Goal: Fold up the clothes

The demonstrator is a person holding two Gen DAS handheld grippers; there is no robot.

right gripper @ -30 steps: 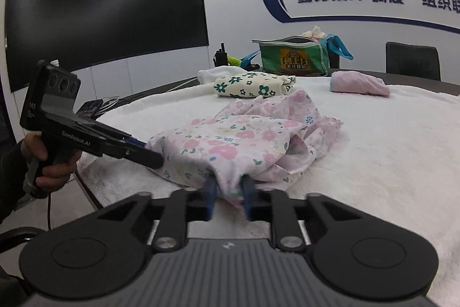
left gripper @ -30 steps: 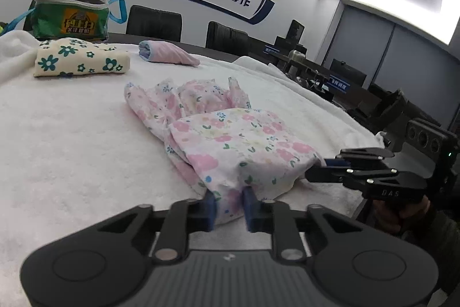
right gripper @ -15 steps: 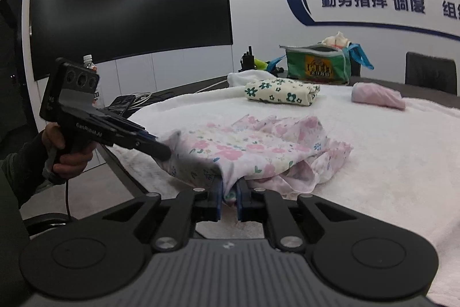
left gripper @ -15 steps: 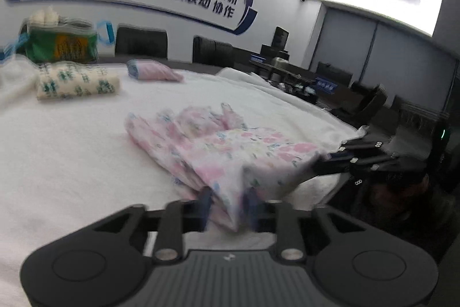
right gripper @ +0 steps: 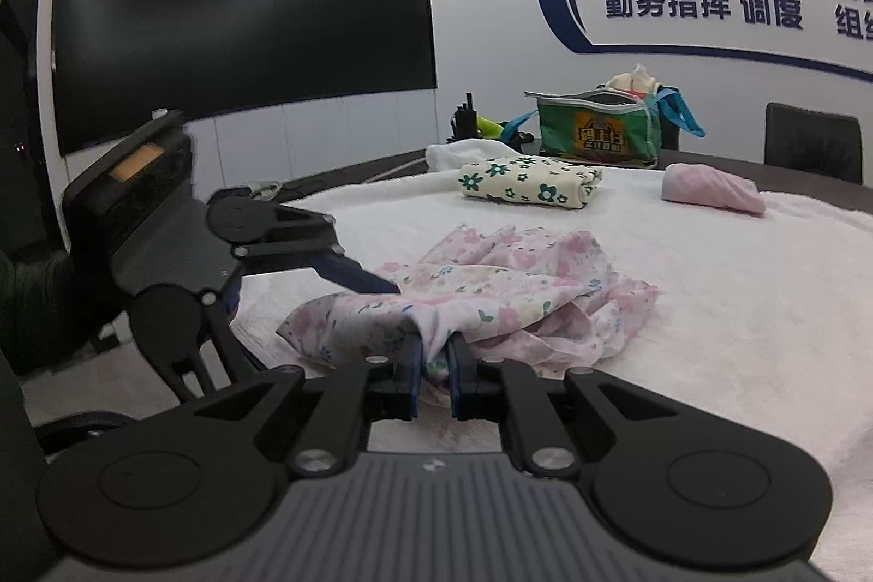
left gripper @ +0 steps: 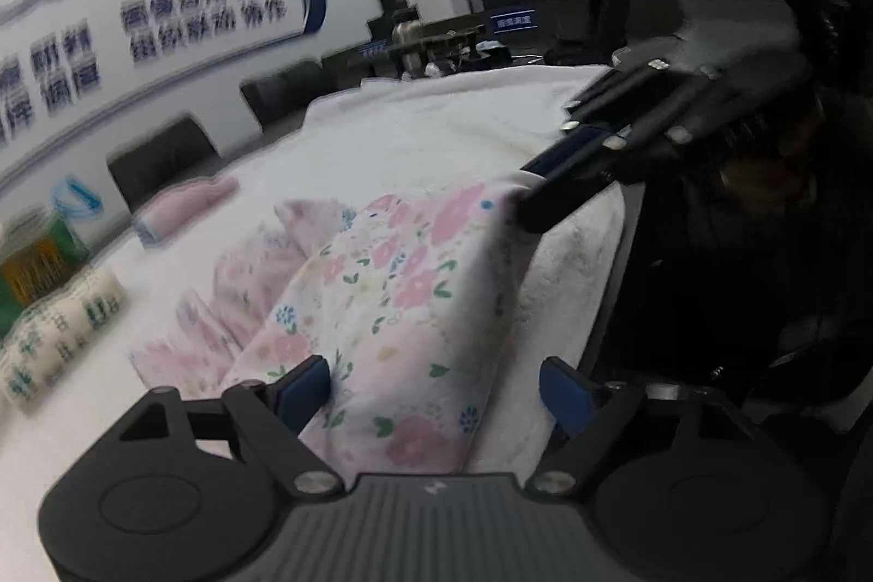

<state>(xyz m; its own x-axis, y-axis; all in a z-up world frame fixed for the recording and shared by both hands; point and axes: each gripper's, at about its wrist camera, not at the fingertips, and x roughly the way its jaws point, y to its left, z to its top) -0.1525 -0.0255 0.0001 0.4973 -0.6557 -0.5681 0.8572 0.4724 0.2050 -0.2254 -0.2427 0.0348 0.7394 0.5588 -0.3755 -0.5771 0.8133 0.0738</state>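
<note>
A pink floral garment [left gripper: 393, 309] lies partly folded on the white towel-covered table [left gripper: 436, 129] near its edge. My left gripper [left gripper: 436, 391] is open, its blue pads on either side of the garment's near edge. It shows from the side in the right wrist view [right gripper: 376, 282], a fingertip touching the cloth. My right gripper [right gripper: 435, 364] is shut on a fold of the floral garment [right gripper: 518, 287]. It appears in the left wrist view [left gripper: 551, 195] at the garment's far corner.
A folded cream garment with green flowers [right gripper: 529, 181], a rolled pink garment [right gripper: 709, 189] and a green bag [right gripper: 600, 132] sit further back on the table. Black chairs [right gripper: 813, 145] stand behind it. A large dark screen [right gripper: 245, 9] covers the wall on the left.
My left gripper has opened and let go of the garment, and its view has swung sharply and tilted. My right gripper stays shut on the cloth.
</note>
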